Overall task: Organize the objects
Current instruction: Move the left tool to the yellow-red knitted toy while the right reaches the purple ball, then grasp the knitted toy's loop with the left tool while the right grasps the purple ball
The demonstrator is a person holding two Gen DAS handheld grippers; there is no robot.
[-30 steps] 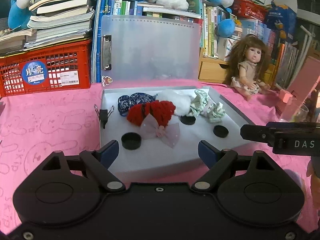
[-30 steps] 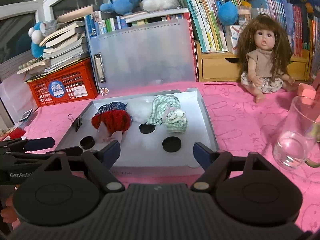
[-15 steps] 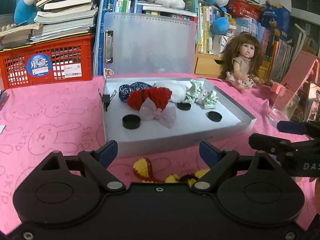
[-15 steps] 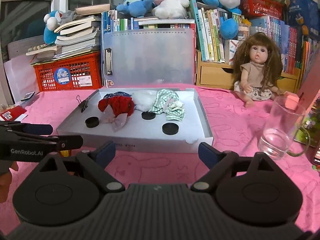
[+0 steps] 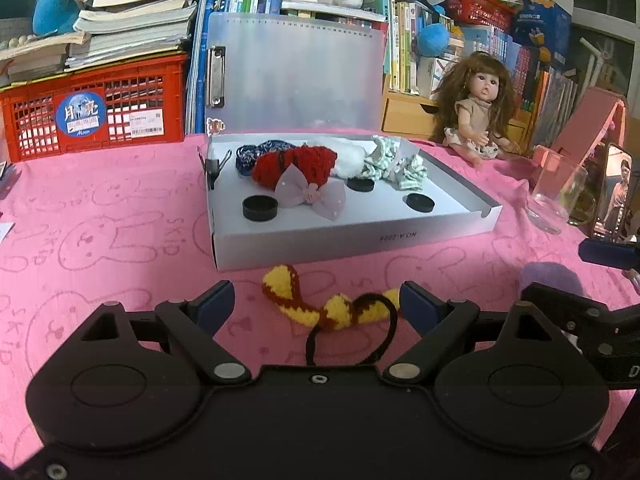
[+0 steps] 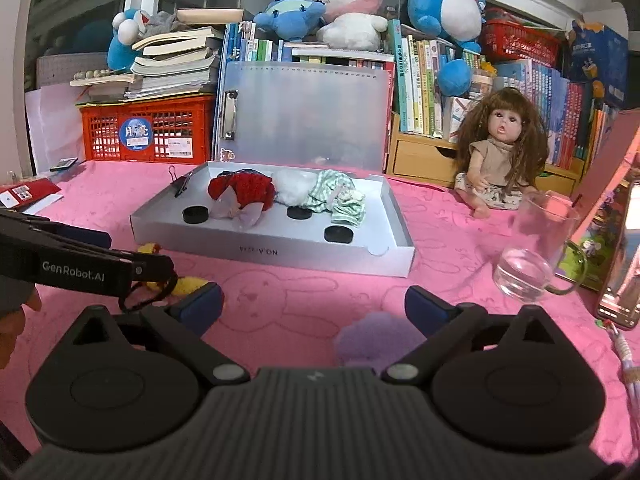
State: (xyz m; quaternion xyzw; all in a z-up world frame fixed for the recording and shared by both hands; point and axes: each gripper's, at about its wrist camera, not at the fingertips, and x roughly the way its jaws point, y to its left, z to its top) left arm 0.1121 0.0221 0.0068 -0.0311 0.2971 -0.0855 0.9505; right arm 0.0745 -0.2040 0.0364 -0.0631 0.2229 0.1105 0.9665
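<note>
A shallow grey box on the pink cloth holds a red knitted hair piece, a lilac bow, scrunchies and black round pucks. In front of it lies a yellow-and-brown knitted hair tie with a black elastic loop. My left gripper is open; the tie sits between its blue fingers, untouched. My right gripper is open, its jaws still opening. A lilac fluffy piece lies on the cloth near its right finger, untouched. The left gripper's fingers show at the right view's left edge.
A glass mug and a phone stand to the right, a doll behind them. A red crate, stacked books and a translucent clipboard line the back. A binder clip grips the box's left wall.
Both grippers have drawn back from the box toward the front of the cloth. The yellow tie and the lilac piece came into view. The right jaws have spread wider.
</note>
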